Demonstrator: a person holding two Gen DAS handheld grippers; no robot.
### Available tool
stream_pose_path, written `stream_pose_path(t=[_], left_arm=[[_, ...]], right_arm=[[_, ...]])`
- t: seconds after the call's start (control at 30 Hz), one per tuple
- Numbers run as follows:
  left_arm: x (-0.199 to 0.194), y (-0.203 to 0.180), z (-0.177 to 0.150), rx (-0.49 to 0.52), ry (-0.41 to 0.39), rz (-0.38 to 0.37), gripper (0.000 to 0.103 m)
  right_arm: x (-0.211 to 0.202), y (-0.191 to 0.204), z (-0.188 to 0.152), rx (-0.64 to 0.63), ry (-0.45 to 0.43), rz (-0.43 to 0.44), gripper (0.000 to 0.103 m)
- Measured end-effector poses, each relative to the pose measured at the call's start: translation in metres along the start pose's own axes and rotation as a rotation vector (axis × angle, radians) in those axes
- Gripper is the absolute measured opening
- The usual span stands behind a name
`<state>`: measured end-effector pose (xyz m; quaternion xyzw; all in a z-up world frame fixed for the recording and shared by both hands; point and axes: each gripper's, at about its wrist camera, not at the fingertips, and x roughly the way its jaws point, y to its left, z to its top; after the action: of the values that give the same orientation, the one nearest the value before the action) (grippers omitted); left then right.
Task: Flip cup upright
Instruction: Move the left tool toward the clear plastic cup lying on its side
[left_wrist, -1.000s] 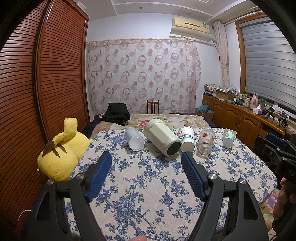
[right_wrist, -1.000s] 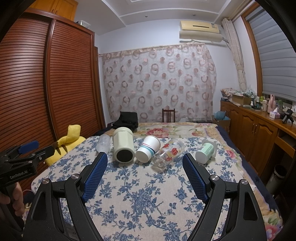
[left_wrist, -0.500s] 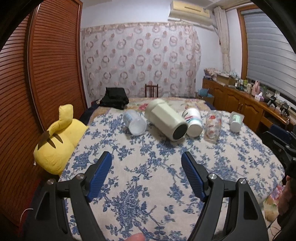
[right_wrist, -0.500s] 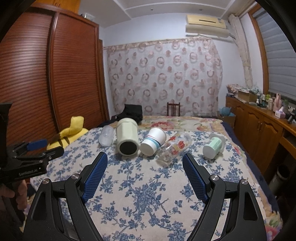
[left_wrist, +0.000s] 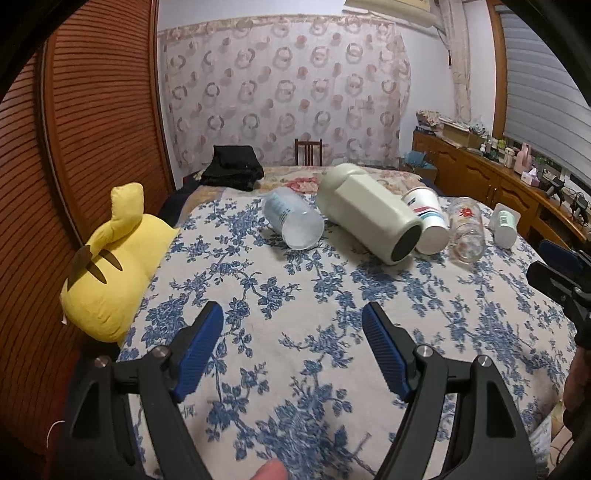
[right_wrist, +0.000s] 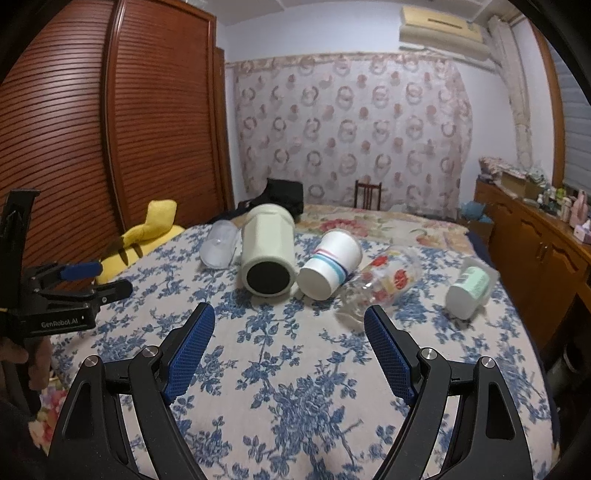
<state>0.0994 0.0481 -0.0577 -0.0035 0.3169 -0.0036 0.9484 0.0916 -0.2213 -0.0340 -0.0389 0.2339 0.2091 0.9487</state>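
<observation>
We see five vessels lying on their sides in a row across the bed (right_wrist: 295, 369), on its blue-flowered cover. Taking the big cream jug (right_wrist: 267, 254) as our landmark: it lies with its long axis running toward us, dark round end facing the right gripper (right_wrist: 290, 345). Just left of the jug lies a clear cup (left_wrist: 293, 221), its wide end turned toward our left gripper (left_wrist: 293, 345). Touching the jug's right side lies the paper cup (right_wrist: 330, 264) with coloured stripes, its long axis slanting away to the right and its closed white base toward us. Right of that lies a printed glass (right_wrist: 384, 282), then, apart from it, a small white and green cup (right_wrist: 469, 291) with its axis also slanting away right.

All the cups lie beyond both grippers, none between the fingers. Our left gripper is released, jaws spread wide over bare cover, with the clear cup ahead of it. Our right gripper is likewise spread and holds nothing, with the paper cup ahead. A yellow plush (left_wrist: 118, 266) sits at the bed's left edge, left of the jug.
</observation>
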Motion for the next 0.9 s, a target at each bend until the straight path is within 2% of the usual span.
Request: stream_pose_path(t=[0.37, 0.57, 0.9], left_arm=[[0.056, 0.027, 0.035, -0.031, 0.08, -0.016, 0.078], [0.092, 0.038, 0.068, -0.083, 0.135, -0.084, 0.078], [0.142, 0.037, 0.115, -0.11, 0.18, -0.111, 0.078]], right_arm=[[0.05, 0.001, 0.02, -0.042, 0.084, 0.049, 0.085], [0.069, 0.0, 0.028, -0.037, 0.11, 0.071, 0.085], [0.089, 0.0, 0.036, -0.062, 0.13, 0.083, 0.085]])
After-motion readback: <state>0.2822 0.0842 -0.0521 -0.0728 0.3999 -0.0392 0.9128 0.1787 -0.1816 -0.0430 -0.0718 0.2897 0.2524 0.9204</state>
